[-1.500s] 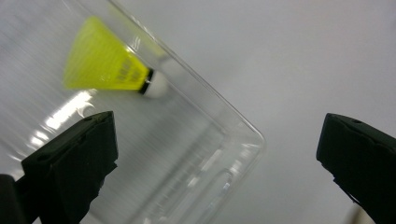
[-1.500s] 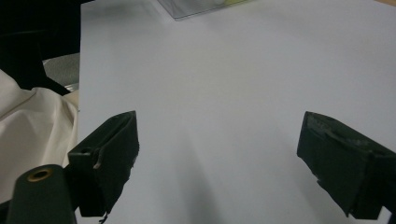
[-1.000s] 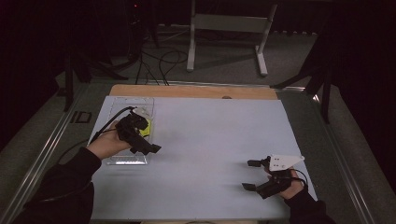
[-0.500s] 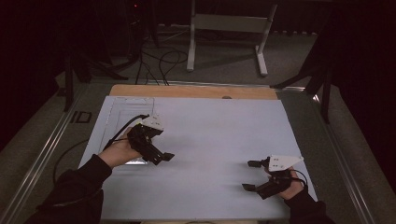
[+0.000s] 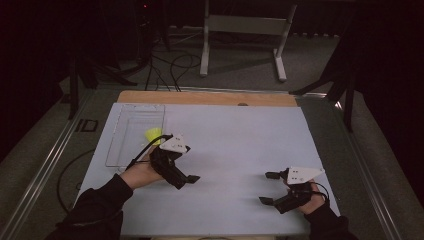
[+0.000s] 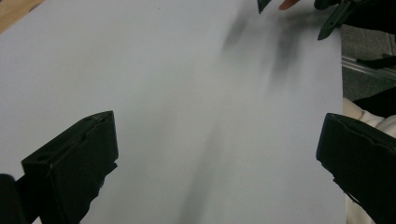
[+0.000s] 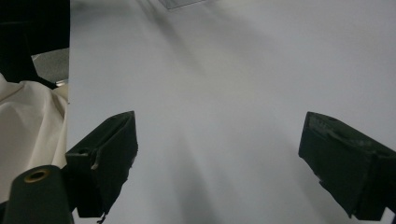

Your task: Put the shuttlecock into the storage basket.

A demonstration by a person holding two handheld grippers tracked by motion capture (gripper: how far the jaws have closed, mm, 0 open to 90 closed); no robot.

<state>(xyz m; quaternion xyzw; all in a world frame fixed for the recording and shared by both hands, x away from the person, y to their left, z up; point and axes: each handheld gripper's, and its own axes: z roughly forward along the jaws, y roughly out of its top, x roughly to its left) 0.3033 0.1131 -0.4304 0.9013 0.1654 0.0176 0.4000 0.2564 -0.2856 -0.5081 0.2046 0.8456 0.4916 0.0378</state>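
High view: the yellow object (image 5: 152,134) lies in the clear tray (image 5: 134,135); just beside the tray's near right corner, the left tool (image 5: 186,181) hangs over the bench (image 5: 235,135), the right tool (image 5: 269,188) well apart. Left gripper view: jaws wide, empty. Right gripper view: jaws wide, empty.

We see the left gripper (image 5: 186,181) above the white table sheet (image 5: 235,140), just beside the clear tray (image 5: 116,150) holding a yellow object (image 5: 152,134). The right gripper (image 5: 268,188) rests near the sheet's near-right corner, jaws apart.
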